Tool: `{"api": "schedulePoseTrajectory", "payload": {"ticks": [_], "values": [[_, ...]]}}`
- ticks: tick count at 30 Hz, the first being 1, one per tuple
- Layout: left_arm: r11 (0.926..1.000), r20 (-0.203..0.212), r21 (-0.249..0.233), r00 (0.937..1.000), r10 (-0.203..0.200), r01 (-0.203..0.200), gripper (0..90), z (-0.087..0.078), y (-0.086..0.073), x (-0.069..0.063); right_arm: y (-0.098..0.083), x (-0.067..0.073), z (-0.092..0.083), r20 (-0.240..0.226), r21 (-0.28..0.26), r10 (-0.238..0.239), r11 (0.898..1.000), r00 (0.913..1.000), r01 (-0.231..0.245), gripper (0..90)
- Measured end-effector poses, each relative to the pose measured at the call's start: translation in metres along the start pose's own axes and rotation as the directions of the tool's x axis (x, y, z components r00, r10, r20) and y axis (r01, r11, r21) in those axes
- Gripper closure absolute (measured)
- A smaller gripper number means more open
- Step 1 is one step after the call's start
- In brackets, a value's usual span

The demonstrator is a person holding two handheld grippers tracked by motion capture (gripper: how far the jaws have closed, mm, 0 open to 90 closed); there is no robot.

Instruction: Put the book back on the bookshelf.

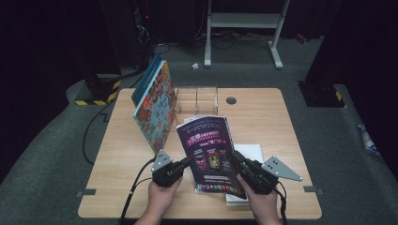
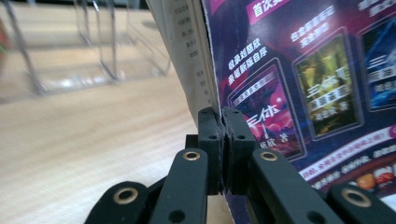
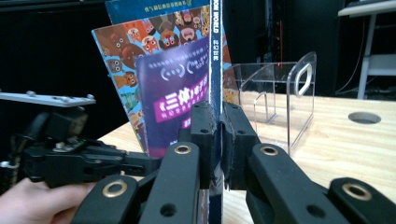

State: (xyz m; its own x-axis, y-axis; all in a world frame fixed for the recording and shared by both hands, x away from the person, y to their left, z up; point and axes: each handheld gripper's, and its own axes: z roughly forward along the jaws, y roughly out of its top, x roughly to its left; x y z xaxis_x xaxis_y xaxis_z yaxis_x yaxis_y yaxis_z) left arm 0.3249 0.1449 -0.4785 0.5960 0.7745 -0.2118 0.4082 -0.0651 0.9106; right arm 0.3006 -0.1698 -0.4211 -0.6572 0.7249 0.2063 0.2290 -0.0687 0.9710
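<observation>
Purple magazine (image 1: pixel 211 152), wood-grain table (image 1: pixel 263 117)

Your thin purple paperback magazine with glossy printed covers (image 1: pixel 210 154) stands tilted above the table (image 1: pixel 263 122), its lower edges pinched on both sides, cover facing you.

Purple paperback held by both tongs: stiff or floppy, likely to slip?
Probably fairly stiff: the purple paperback stands tilted between the left tongs and right tongs without visible sag. Its glossy-looking cover may be slippery. The left tongs pinch mainly the cover edge, so the pages could fan open.
</observation>
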Motion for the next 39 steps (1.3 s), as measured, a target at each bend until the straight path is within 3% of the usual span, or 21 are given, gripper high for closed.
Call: {"api": "schedulePoseTrajectory", "payload": {"ticks": [2, 5, 11, 19, 25, 31, 33, 35, 39], "values": [[0.9990, -0.029, -0.021, 0.9988, 0.039, -0.039, 87.5, -0.007, 0.004, -0.001, 0.000, 0.002, 0.002, 0.001, -0.004, -0.020, 1.000, 0.9998, 0.020, 84.4], [0.9970, -0.060, -0.039, 0.9961, 0.064, -0.067, 87.6, -0.014, 0.008, -0.001, 0.000, 0.006, 0.006, -0.004, -0.011, -0.069, 0.998, 0.9976, 0.068, 84.3], [0.9921, -0.121, -0.062, 0.9875, 0.101, -0.109, 87.7, -0.026, 0.014, 0.004, -0.002, 0.013, 0.018, -0.022, -0.026, -0.108, 0.994, 0.9939, 0.107, 84.2], [0.9850, -0.192, -0.074, 0.9714, 0.139, -0.156, 87.7, -0.035, 0.020, 0.011, -0.006, 0.016, 0.036, -0.044, -0.032, -0.129, 0.991, 0.9906, 0.128, 84.1], [0.9777, -0.238, -0.073, 0.9553, 0.175, -0.197, 87.7, -0.034, 0.026, 0.018, -0.012, 0.016, 0.048, -0.044, -0.035, -0.169, 0.985, 0.9846, 0.168, 84.0], [0.9738, -0.258, -0.080, 0.9481, 0.186, -0.213, 87.7, -0.030, 0.026, 0.023, -0.016, 0.012, 0.057, -0.039, -0.031, -0.187, 0.982, 0.9816, 0.186, 83.9], [0.9740, -0.261, -0.086, 0.9482, 0.181, -0.210, 87.7, -0.029, 0.028, 0.024, -0.016, 0.011, 0.060, -0.039, -0.033, -0.186, 0.982, 0.9817, 0.185, 83.9], [0.9705, -0.268, -0.091, 0.9441, 0.192, -0.223, 87.7, -0.028, 0.026, 0.024, -0.017, 0.010, 0.062, -0.034, -0.027, -0.187, 0.982, 0.9818, 0.186, 83.8], [0.9687, -0.267, -0.098, 0.9439, 0.195, -0.228, 87.6, -0.029, 0.021, 0.025, -0.022, 0.009, 0.062, -0.035, -0.023, -0.196, 0.980, 0.9800, 0.195, 83.8]]}}
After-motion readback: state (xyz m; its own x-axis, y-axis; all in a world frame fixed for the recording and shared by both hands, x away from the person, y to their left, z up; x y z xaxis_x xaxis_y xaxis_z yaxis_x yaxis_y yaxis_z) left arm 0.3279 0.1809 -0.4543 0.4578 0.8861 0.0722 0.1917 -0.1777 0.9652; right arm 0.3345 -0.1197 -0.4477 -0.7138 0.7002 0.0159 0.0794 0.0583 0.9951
